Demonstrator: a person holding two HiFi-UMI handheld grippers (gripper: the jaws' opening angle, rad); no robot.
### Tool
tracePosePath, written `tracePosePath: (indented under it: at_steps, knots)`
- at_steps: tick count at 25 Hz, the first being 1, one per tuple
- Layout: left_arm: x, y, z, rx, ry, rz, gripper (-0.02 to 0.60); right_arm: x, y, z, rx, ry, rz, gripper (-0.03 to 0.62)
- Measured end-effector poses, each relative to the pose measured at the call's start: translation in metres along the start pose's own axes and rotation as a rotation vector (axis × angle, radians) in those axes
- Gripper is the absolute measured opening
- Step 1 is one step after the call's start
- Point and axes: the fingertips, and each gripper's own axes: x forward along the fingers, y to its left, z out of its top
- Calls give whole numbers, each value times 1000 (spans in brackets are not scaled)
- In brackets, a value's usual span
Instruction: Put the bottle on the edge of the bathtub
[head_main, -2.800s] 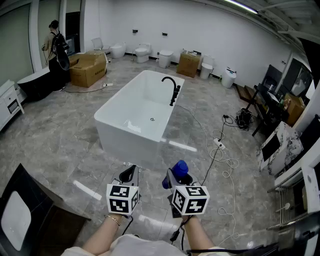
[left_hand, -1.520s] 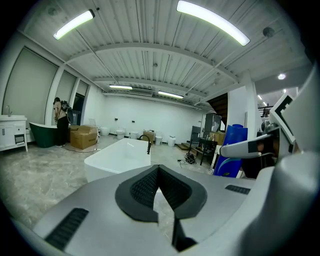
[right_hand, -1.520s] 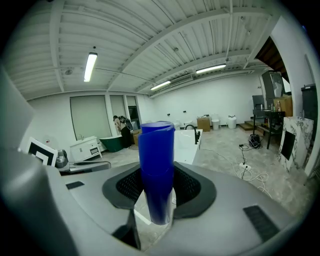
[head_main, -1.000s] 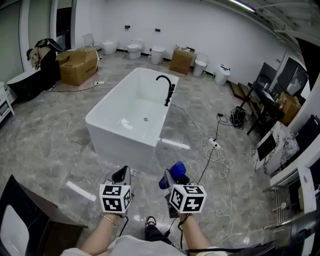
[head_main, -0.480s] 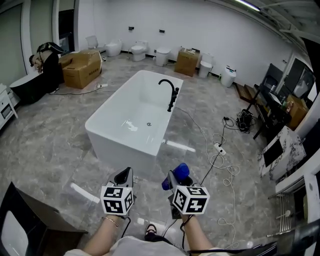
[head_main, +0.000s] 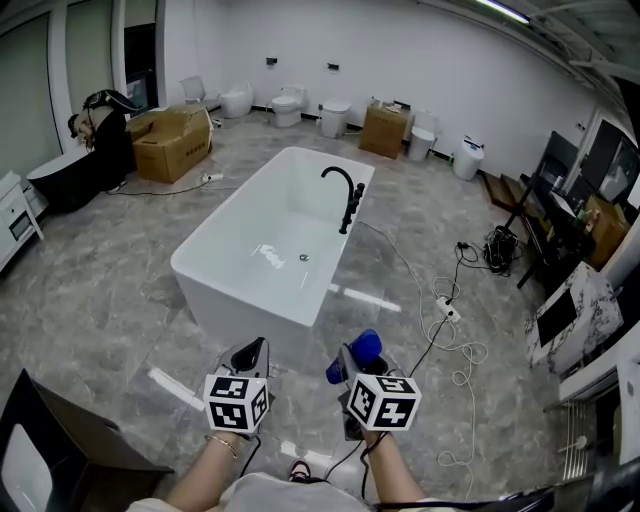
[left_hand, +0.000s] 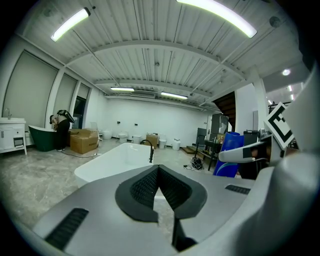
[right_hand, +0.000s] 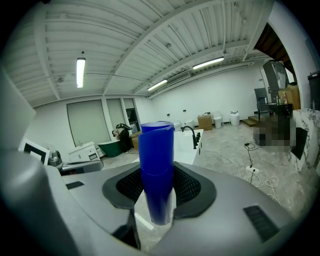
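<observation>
A blue bottle (right_hand: 156, 170) stands upright between the pads of my right gripper (head_main: 356, 362), which is shut on it; in the head view the blue bottle (head_main: 358, 350) shows just above the marker cube. My left gripper (head_main: 250, 352) is beside it on the left, its pads touching at the tips with nothing between them (left_hand: 159, 170). The white bathtub (head_main: 262, 222) with a black faucet (head_main: 347, 196) on its right rim lies ahead of both grippers, its near end (head_main: 240, 296) a short way beyond them.
A white cable (head_main: 430, 300) and a power strip (head_main: 447, 310) trail over the floor right of the tub. Cardboard boxes (head_main: 176, 140), toilets (head_main: 288, 103) and a person (head_main: 100, 130) are at the far left. A dark cabinet corner (head_main: 40, 450) is at lower left.
The tub's near end has come a little closer to both grippers, and the view has shifted slightly. The bottle stays in the right gripper.
</observation>
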Motion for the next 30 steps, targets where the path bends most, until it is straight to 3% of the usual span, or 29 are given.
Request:
tracePosePath:
  at_steps: [15,30]
  knots:
    - [52,-18,22,25,-10,10,5,30,-38,27,-7,-1,26,168]
    - [93,-33,11,28,41,-6,5,53,-76,22,40,35,3,167]
